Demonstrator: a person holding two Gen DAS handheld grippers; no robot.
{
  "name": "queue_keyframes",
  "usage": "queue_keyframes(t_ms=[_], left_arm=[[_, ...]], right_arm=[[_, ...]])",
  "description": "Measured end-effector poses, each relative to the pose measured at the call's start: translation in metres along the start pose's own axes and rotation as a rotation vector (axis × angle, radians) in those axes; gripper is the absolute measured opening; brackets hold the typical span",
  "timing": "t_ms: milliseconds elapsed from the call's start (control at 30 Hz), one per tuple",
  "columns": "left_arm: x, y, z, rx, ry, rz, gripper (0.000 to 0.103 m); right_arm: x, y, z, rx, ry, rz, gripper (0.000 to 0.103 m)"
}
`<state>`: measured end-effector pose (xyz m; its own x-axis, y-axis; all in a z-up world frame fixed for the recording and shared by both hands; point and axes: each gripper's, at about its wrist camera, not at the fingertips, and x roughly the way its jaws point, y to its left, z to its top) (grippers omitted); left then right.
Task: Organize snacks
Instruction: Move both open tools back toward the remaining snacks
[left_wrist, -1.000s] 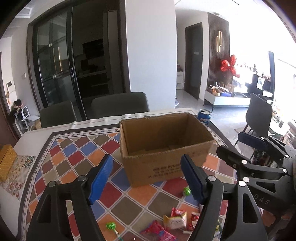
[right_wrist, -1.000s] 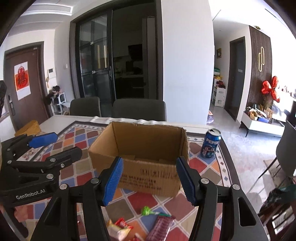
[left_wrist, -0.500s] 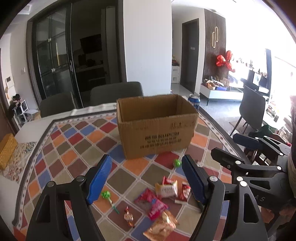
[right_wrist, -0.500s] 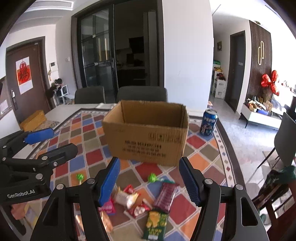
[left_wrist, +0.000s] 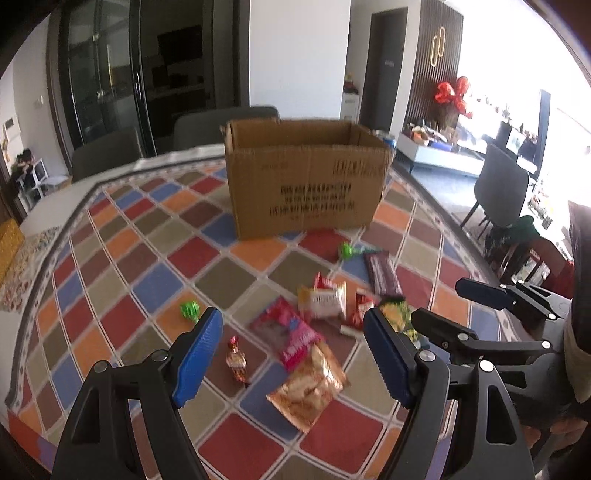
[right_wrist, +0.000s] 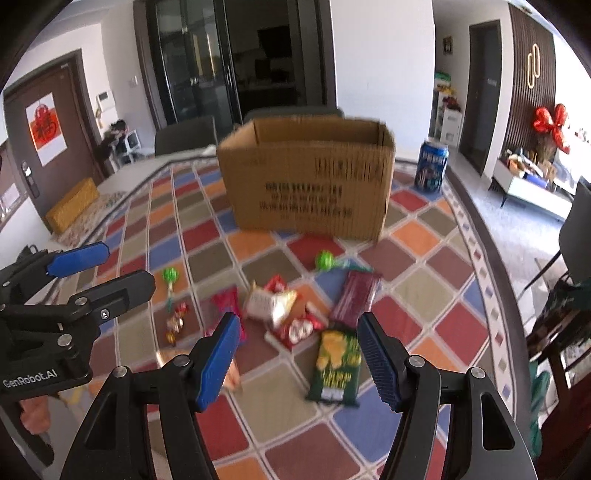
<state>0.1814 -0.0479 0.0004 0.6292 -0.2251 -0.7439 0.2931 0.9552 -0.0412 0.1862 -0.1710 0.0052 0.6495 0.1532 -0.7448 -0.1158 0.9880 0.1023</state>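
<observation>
Hovering over a loose scatter of snack packets on the chequered multicoloured tablecloth (right_wrist: 417, 284), the left gripper (left_wrist: 291, 360) and right gripper (right_wrist: 297, 352) both stand well open, nothing between their blue pads. The packets lie just in front of the open brown cardboard box (right_wrist: 310, 184) — the likely destination. The green crinkly chip bag (right_wrist: 336, 363) beneath the right gripper looks light, puffy and slick; pinching a flat sealed edge seems safer than squeezing its middle. The gold foil pouch (left_wrist: 310, 387) looks equally flimsy — the contents probably crush easily.

Sunlit room, white pillar (left_wrist: 299, 55), dark glass doors (right_wrist: 192, 62).
</observation>
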Motion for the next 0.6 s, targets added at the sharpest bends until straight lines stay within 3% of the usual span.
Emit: queue_keyframes(t_ms=[600], left_arm=[[0.056,0.009,-0.041,-0.024,0.203,-0.028,0.078]], right_arm=[[0.046,-0.007,-0.042,0.045,0.195,-0.032,0.066]])
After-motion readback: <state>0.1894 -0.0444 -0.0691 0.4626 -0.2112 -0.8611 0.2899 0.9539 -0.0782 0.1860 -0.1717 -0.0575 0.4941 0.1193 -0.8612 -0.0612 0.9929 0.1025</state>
